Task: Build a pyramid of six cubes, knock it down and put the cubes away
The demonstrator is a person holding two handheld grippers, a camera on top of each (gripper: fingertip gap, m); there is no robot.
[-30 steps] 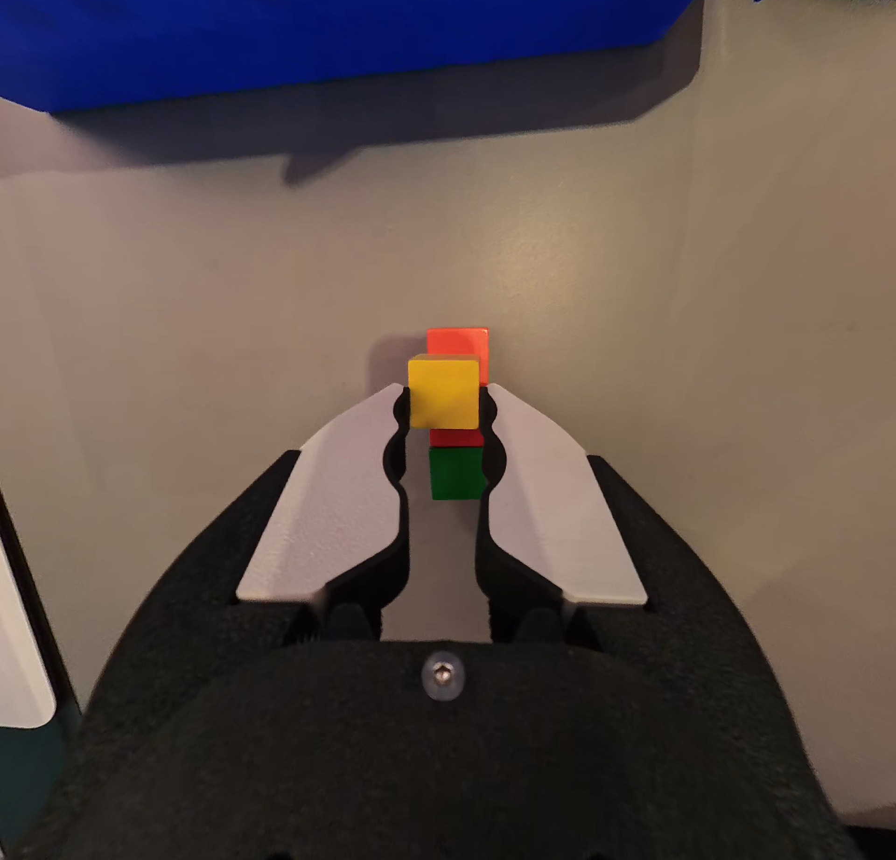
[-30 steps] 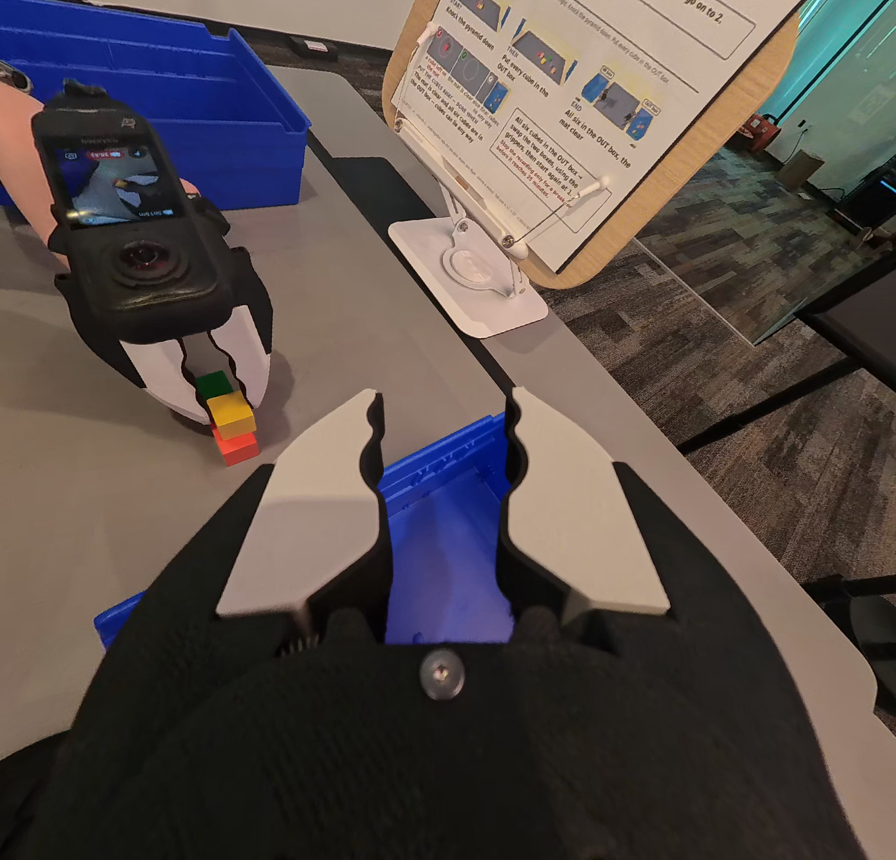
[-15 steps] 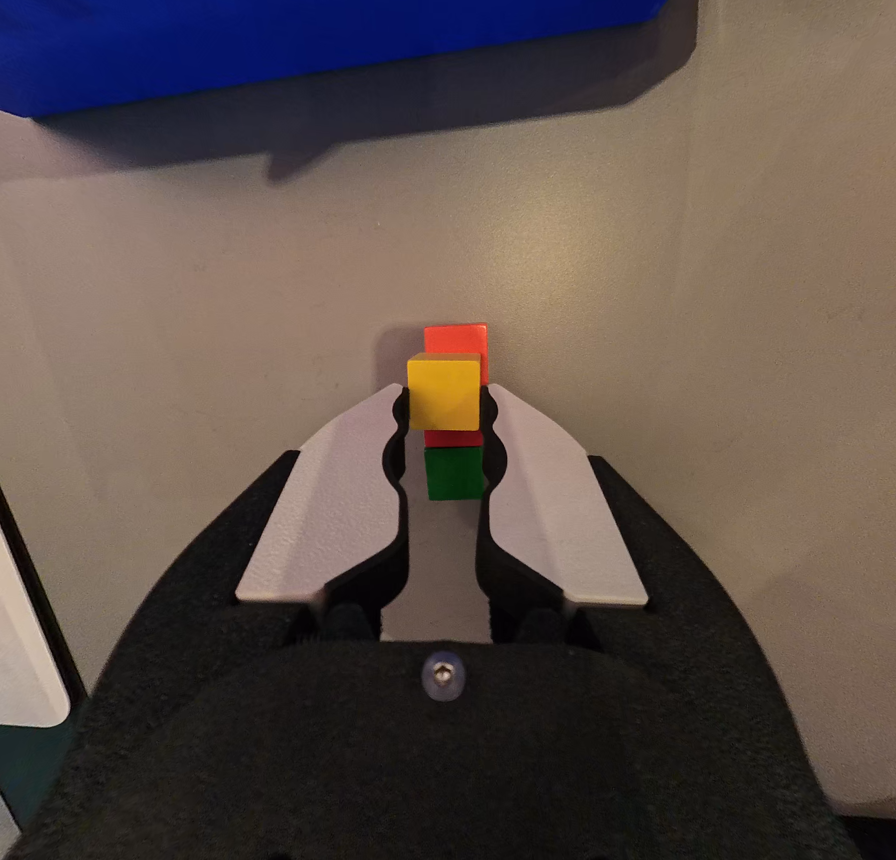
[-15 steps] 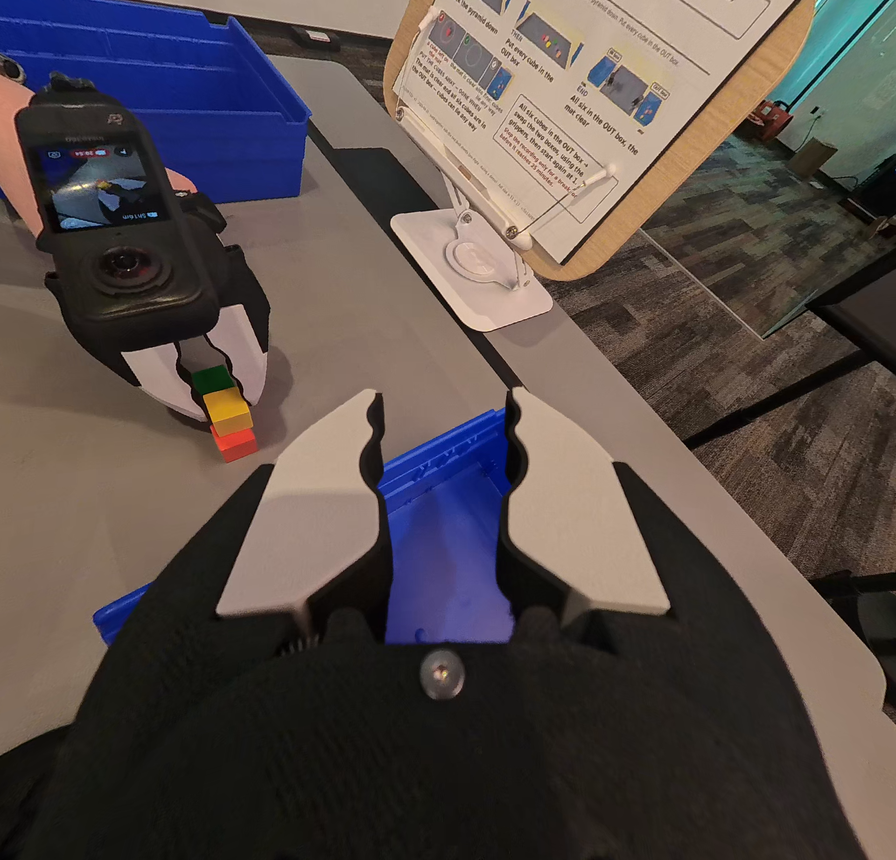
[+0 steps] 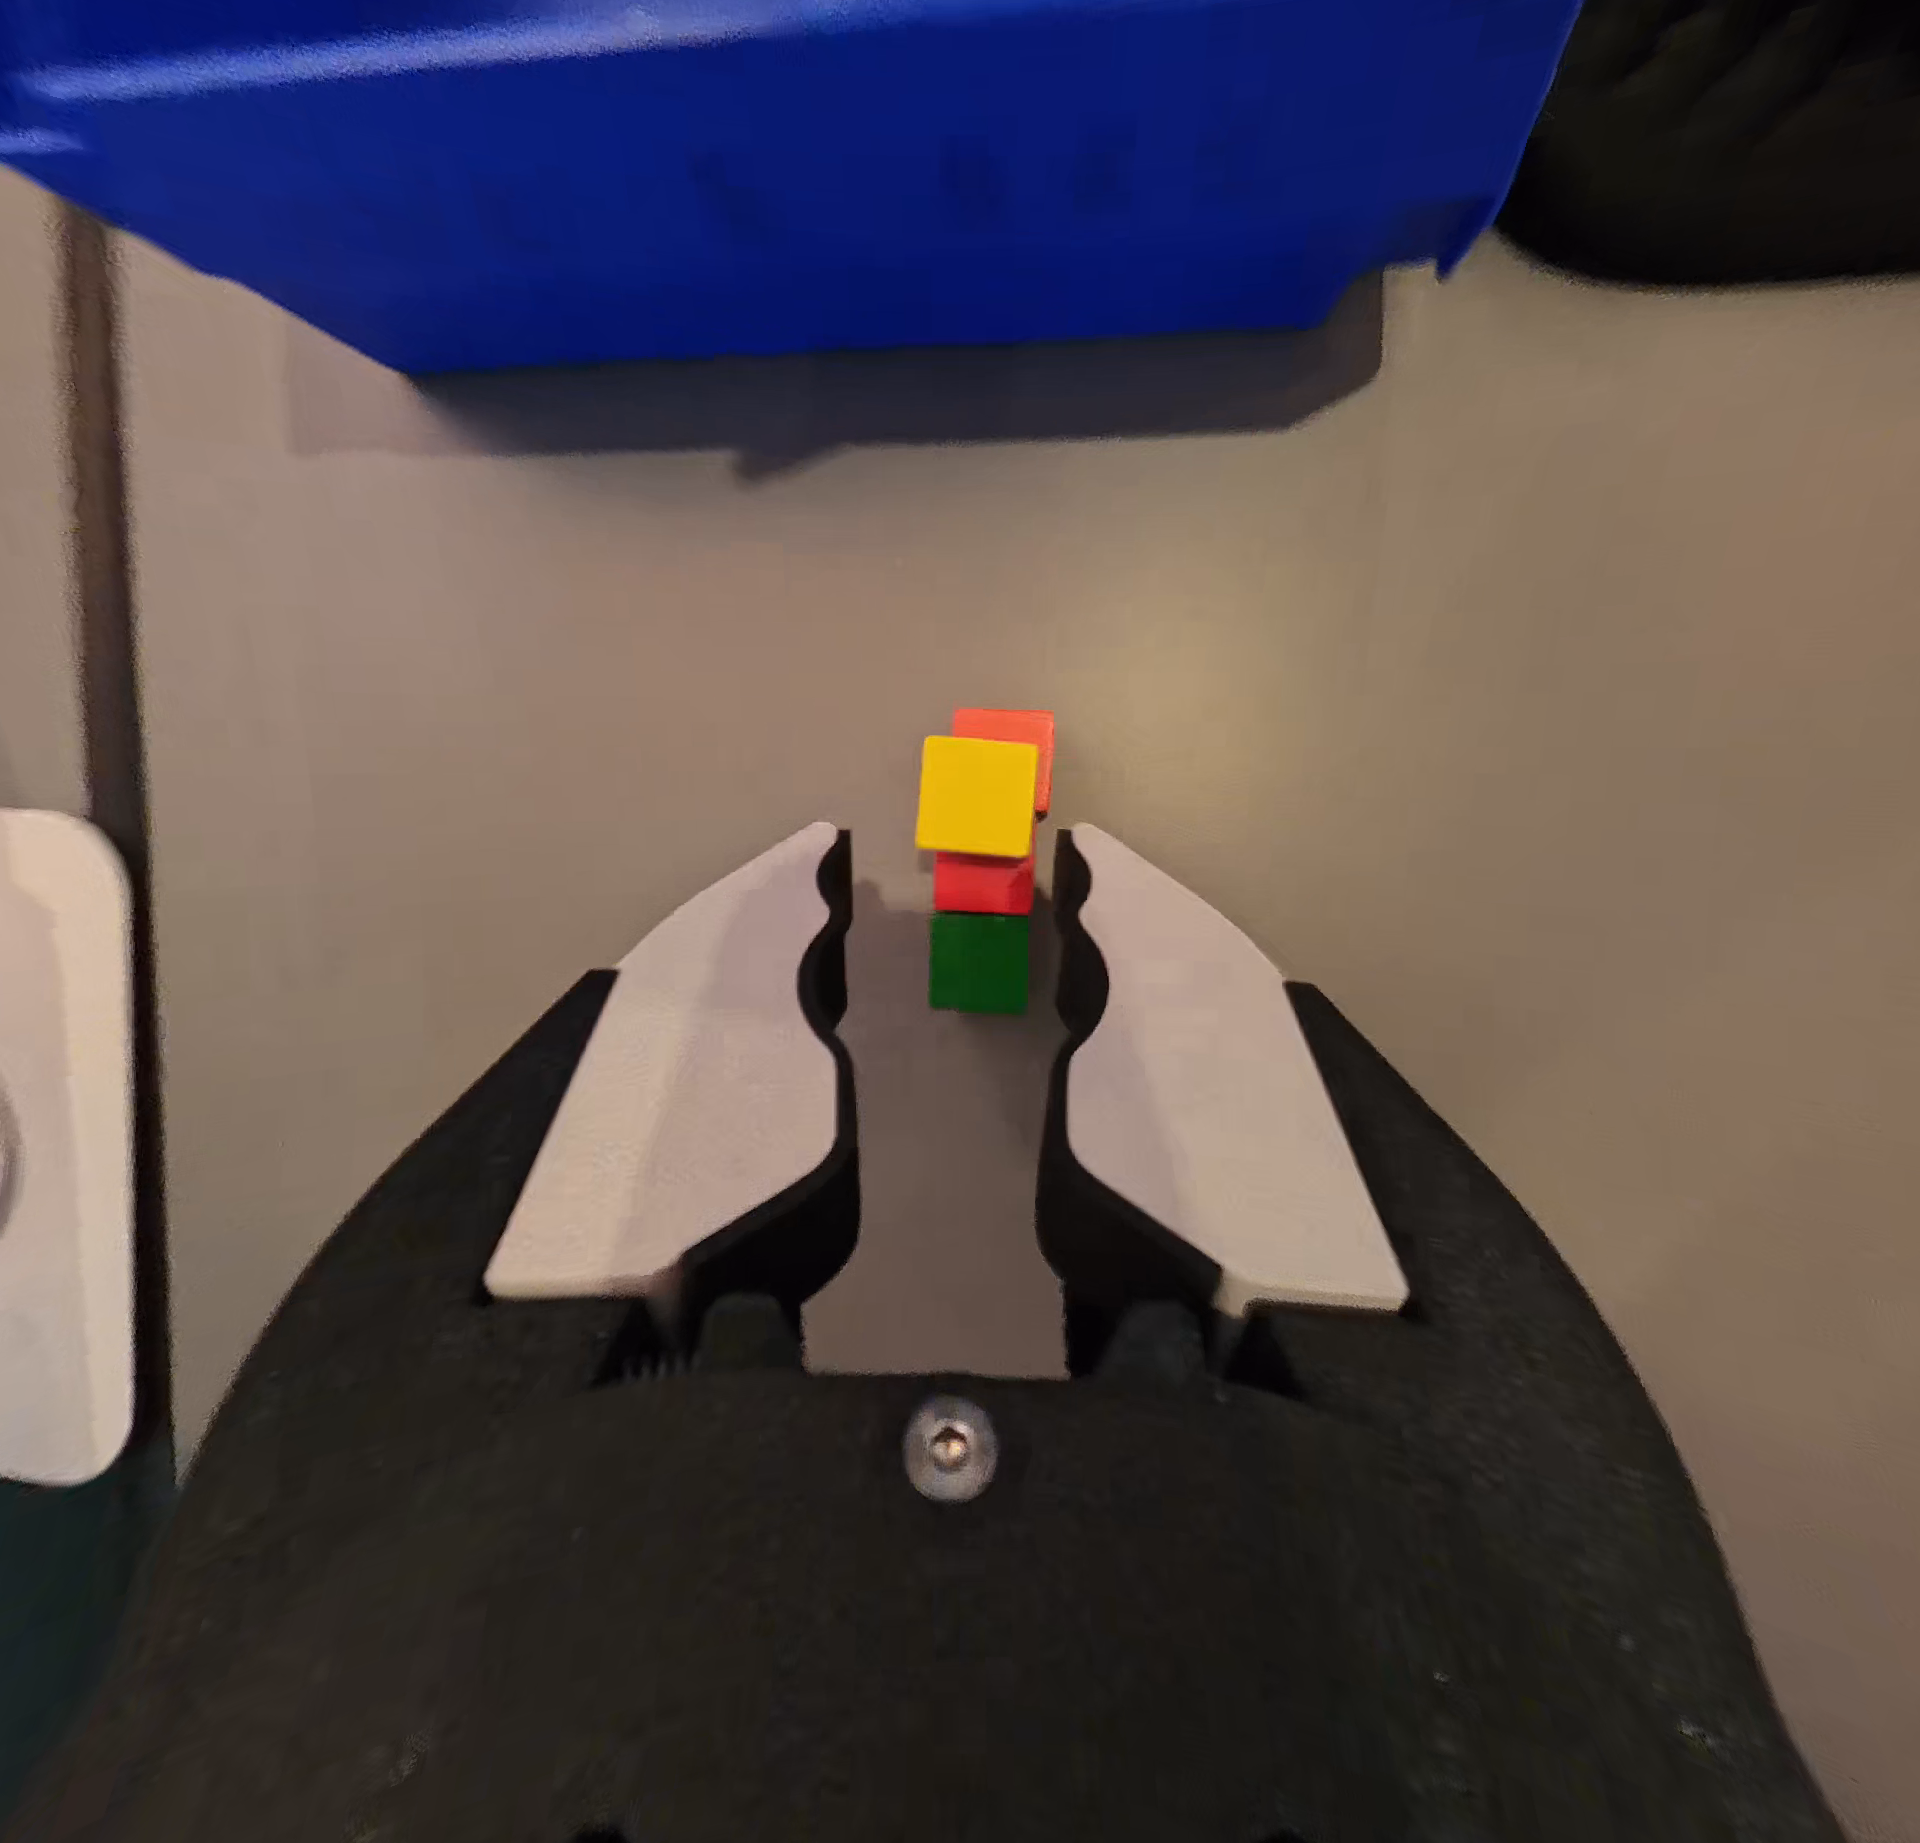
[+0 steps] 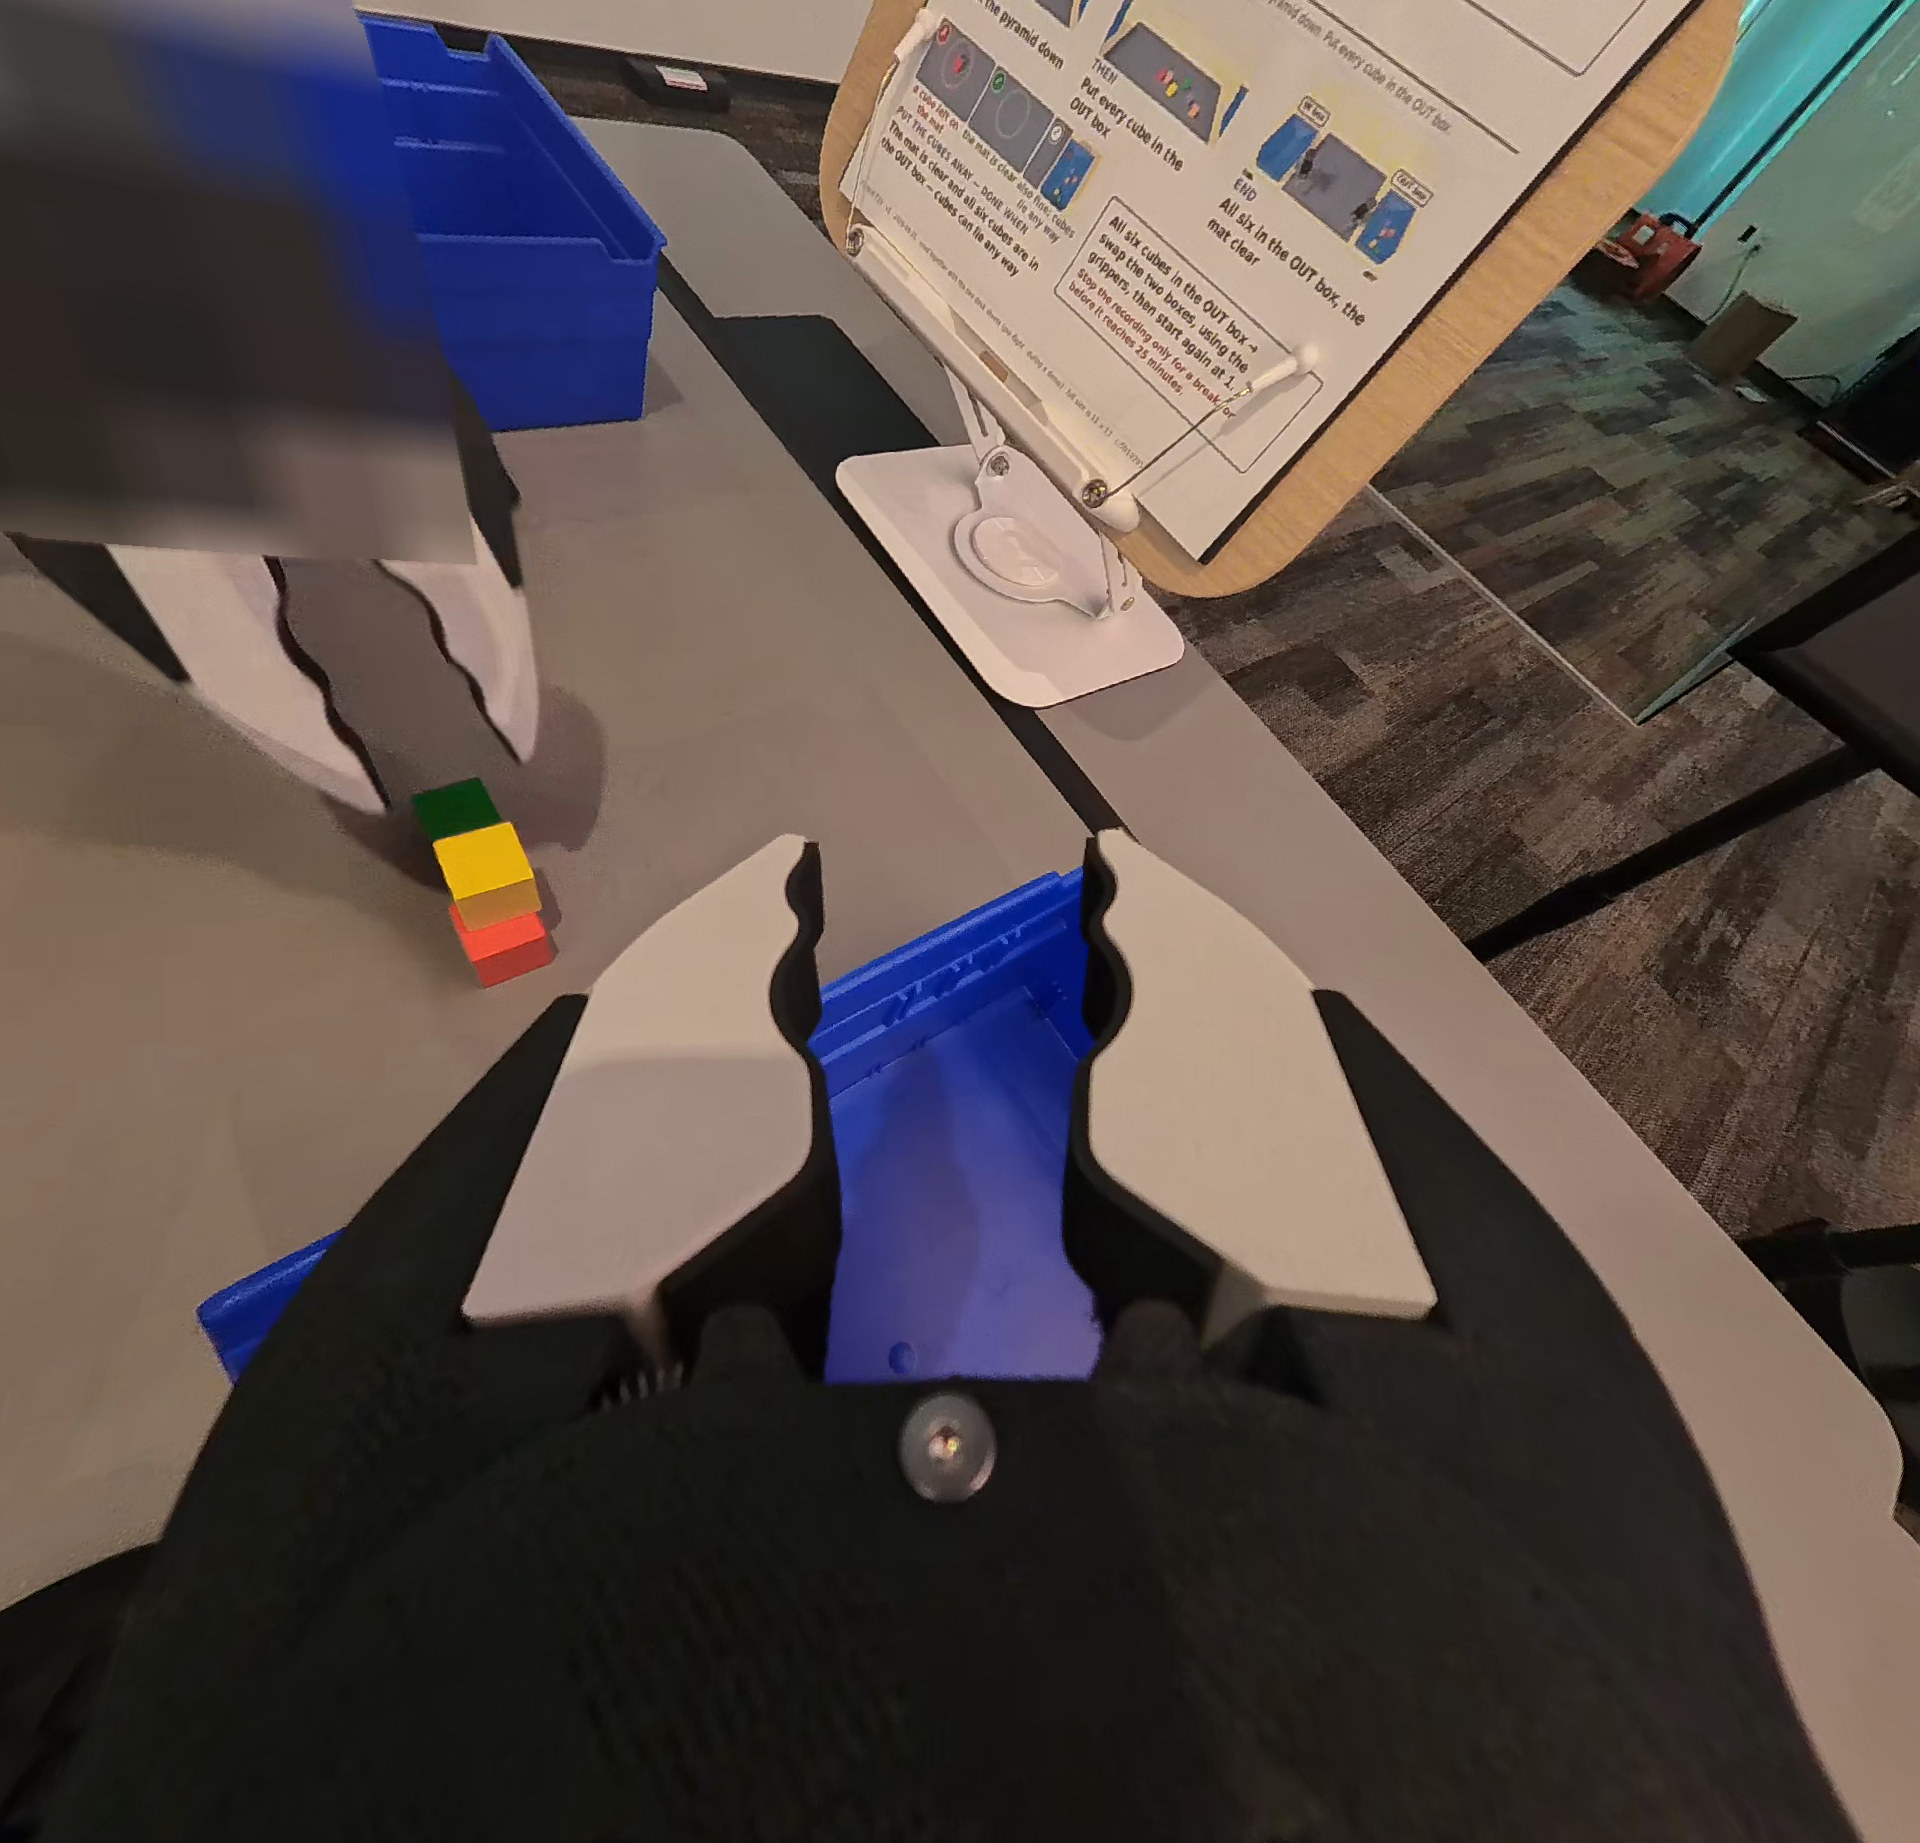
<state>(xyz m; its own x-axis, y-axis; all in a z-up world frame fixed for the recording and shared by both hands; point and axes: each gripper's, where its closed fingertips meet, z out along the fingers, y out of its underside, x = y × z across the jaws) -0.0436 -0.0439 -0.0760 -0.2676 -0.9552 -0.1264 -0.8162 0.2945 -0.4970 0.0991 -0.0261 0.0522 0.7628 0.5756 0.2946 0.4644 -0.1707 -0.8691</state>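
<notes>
- Left gripper [image 5: 951,843] held above the grey table [image 5: 1455,754], jaws parted and grasping nothing, fingertips flanking the row of cubes without touching.
- Yellow cube [image 5: 977,796] perched on top, across the red cube [image 5: 983,884] and the orange cube [image 5: 1023,739] beneath it.
- Green cube [image 5: 978,962] set on the table at the near end of the row, touching the red one, between the parted fingers.
- Blue bin [image 5: 831,183] lying farther along the table, beyond the cubes, well apart from them.
- White stand base [image 5: 52,1139] glimpsed at the left edge.
- Right gripper [image 6: 948,879] poised over a second blue bin [image 6: 956,1118], jaws released and empty; nothing seen in the visible part of that bin.
- From the right wrist view: same stack off to the left, with green [image 6: 454,806], yellow [image 6: 483,858] and orange [image 6: 502,943] in line, just beside the left gripper's white fingers [image 6: 499,650].
- Instruction board [image 6: 1299,183] propped on its white stand, near the table's edge.
- Patterned carpet [image 6: 1558,650] seen past the edge.
</notes>
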